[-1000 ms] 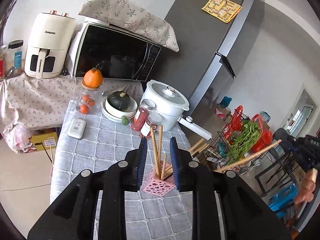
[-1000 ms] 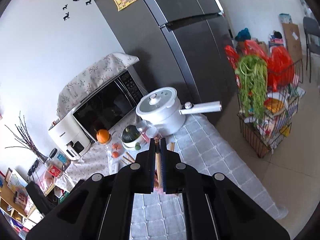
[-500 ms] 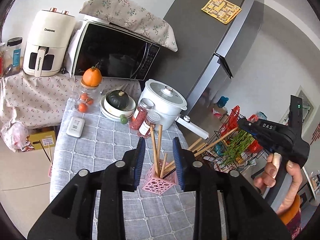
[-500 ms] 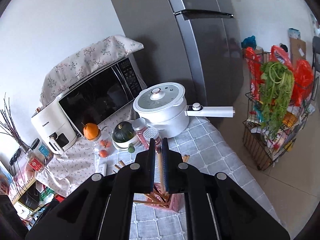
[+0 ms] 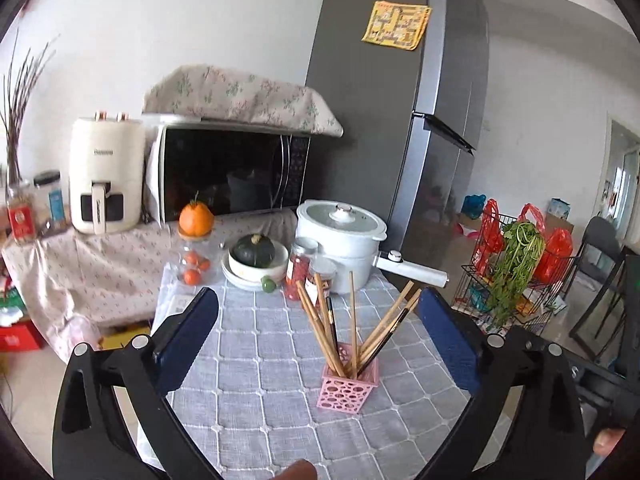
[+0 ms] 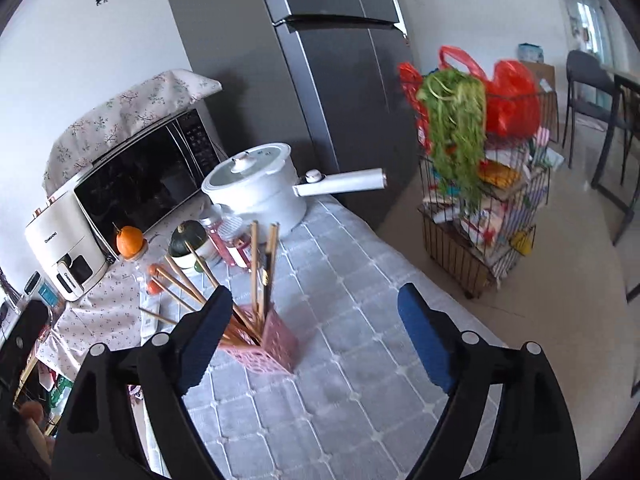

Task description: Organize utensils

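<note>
A pink perforated holder [image 5: 347, 383] stands on the grey checked tablecloth [image 5: 256, 360] with several wooden chopsticks [image 5: 320, 320] fanned out in it. It also shows in the right wrist view [image 6: 267, 343], with its chopsticks [image 6: 256, 268] upright and leaning left. My left gripper [image 5: 318, 332] is wide open and empty, held above and behind the holder. My right gripper [image 6: 316, 320] is wide open and empty, with its left finger next to the holder.
At the table's far end stand a white pot with a long handle [image 5: 344, 240], two spice jars [image 5: 304, 268], a bowl with a dark squash [image 5: 256, 256] and an orange on a jar [image 5: 195, 220]. A microwave [image 5: 232, 176], air fryer [image 5: 105, 176], fridge [image 5: 376, 120] and wire vegetable rack [image 5: 512, 280] lie beyond.
Both grippers have opened wide and pulled back from the holder. The chopstick my right gripper held now stands in the pink holder.
</note>
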The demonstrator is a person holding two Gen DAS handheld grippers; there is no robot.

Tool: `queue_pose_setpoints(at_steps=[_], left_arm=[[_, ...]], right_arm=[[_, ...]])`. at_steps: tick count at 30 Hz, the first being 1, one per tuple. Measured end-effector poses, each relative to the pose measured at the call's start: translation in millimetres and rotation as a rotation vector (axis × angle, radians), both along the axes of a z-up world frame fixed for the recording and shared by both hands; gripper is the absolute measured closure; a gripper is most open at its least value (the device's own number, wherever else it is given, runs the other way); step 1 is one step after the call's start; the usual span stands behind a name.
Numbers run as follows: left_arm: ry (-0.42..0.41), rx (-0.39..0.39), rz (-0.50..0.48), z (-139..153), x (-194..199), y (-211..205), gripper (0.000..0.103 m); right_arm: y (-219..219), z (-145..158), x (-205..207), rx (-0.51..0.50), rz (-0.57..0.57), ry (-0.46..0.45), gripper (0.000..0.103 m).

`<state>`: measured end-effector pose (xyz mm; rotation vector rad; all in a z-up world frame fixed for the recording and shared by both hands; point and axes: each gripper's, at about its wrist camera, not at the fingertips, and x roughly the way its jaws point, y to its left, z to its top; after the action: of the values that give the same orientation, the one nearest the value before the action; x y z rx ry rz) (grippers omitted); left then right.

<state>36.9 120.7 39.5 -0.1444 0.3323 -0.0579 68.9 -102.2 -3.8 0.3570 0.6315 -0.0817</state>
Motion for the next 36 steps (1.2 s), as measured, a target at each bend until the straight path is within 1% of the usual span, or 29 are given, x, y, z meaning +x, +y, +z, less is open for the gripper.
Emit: queue_pose_setpoints(at_steps=[1, 4, 6, 8, 9, 11, 15, 19, 23, 27, 31, 36], left_arm=[[-0.014, 0.036, 0.017, -1.4, -2.1, -10.5, 0.007], [0.000, 0.119, 0.076, -7.0, -2.9, -34.3, 0.007], [0.026, 0.144, 0.121, -9.9, -3.3, -45.2, 0.007], [0.028, 0.154, 0.107, -10.8, -6.6, -51.1, 0.007], [0.033, 0.160, 0.078, -11.3, -10.4, -56.0, 0.007], [0.044, 0.177, 0.057, -13.1, -12.4, -63.8, 0.007], [0.067, 0.211, 0.024, -20.1, -15.3, -82.2, 0.007], [0.089, 0.226, -0.011, -24.3, -17.0, -97.6, 0.007], [0.096, 0.221, -0.037, -24.1, -18.9, -107.7, 0.007], [0.102, 0.226, -0.048, -26.3, -19.9, -114.4, 0.007], [0.104, 0.219, -0.043, -26.2, -18.4, -114.4, 0.007], [0.084, 0.201, -0.024, -20.4, -19.9, -110.1, 0.007]], right_arm=[[-3.6, -1.9, -4.1, 0.008, -0.013, -0.007, 0.007], [-11.2, -2.9, -15.9, -0.007, -0.057, -0.050, 0.007], [-16.0, -1.4, -23.9, -0.032, -0.101, -0.073, 0.007], [-19.0, -2.6, -27.8, -0.090, -0.108, -0.033, 0.007], [-19.4, -3.7, -28.1, -0.117, -0.106, -0.010, 0.007], [-24.1, -5.6, -31.9, -0.120, -0.105, -0.009, 0.007], [-36.6, -6.3, -39.9, -0.128, -0.128, 0.020, 0.007], [-44.6, -4.2, -51.7, -0.181, -0.169, 0.017, 0.007], [-53.0, -6.8, -57.5, -0.171, -0.174, 0.041, 0.007], [-58.7, -6.7, -61.4, -0.162, -0.189, 0.036, 0.007], [-56.8, -3.5, -62.1, -0.166, -0.189, 0.020, 0.007], [-53.4, -0.7, -62.3, -0.181, -0.193, 0.003, 0.007]])
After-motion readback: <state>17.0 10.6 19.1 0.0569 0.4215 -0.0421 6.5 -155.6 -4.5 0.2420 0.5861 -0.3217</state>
